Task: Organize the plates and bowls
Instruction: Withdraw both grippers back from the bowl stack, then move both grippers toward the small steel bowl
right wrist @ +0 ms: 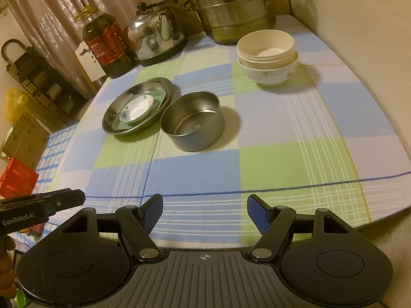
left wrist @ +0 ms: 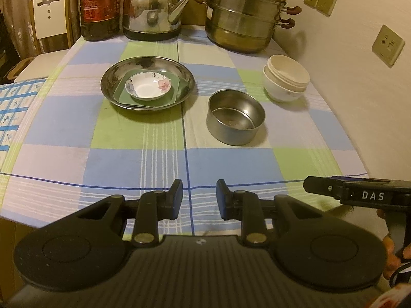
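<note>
Our left gripper (left wrist: 199, 199) and right gripper (right wrist: 205, 211) both hang empty, jaws apart. Ahead of them: steel bowl (left wrist: 235, 116), saucer (left wrist: 148, 86) stacked in steel plate (left wrist: 113, 77), white bowls (left wrist: 286, 80) far right. Green piece under the saucer is probably a plate, half hidden.

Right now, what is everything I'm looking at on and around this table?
steel plate: one, silver, table middle-left
green square plate: one, green, inside the steel plate
floral saucer: one, white, on the green plate
steel bowl: one, silver, empty, right of the plates
stacked bowls: at least two, white and cream, near the wall
steamer pot: one, steel, back right
kettle: one, steel, back centre
oil bottle: one, dark, red label, back left
tablecloth: one, blue-green check
chair: one, white, behind
wall sockets: three, cream
left tool: black, empty, narrow gap
right tool: blue pads, empty, wide open
</note>
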`<state>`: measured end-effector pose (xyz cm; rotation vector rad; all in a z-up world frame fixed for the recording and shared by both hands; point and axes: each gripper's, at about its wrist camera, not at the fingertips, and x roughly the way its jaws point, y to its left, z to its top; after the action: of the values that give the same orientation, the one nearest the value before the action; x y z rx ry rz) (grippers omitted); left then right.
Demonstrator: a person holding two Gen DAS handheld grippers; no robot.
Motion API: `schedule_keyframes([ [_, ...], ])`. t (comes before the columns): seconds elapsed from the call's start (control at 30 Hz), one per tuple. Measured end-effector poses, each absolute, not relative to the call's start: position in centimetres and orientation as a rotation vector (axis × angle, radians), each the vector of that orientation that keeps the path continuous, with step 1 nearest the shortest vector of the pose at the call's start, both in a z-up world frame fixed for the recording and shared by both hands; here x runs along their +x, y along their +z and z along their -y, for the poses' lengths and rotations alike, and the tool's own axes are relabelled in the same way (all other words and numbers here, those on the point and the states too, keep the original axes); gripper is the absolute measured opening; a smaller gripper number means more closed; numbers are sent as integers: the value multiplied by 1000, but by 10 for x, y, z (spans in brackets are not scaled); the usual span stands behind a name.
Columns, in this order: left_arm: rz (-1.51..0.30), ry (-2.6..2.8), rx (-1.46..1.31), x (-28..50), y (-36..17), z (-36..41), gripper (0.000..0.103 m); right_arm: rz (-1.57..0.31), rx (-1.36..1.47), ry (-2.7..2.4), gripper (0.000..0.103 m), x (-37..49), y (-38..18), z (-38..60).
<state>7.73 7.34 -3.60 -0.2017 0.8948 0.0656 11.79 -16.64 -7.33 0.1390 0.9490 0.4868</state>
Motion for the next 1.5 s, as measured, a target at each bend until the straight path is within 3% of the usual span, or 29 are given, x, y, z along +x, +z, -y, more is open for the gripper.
schedule_keyframes([
  [1.2,-931,-80,-180,226,-80,-86,25,-929,118,365,71,228,-102,130],
  [1.5,-957,-99,-167,260,-97,-85,24,-930,107,386,53,251,-116,114],
])
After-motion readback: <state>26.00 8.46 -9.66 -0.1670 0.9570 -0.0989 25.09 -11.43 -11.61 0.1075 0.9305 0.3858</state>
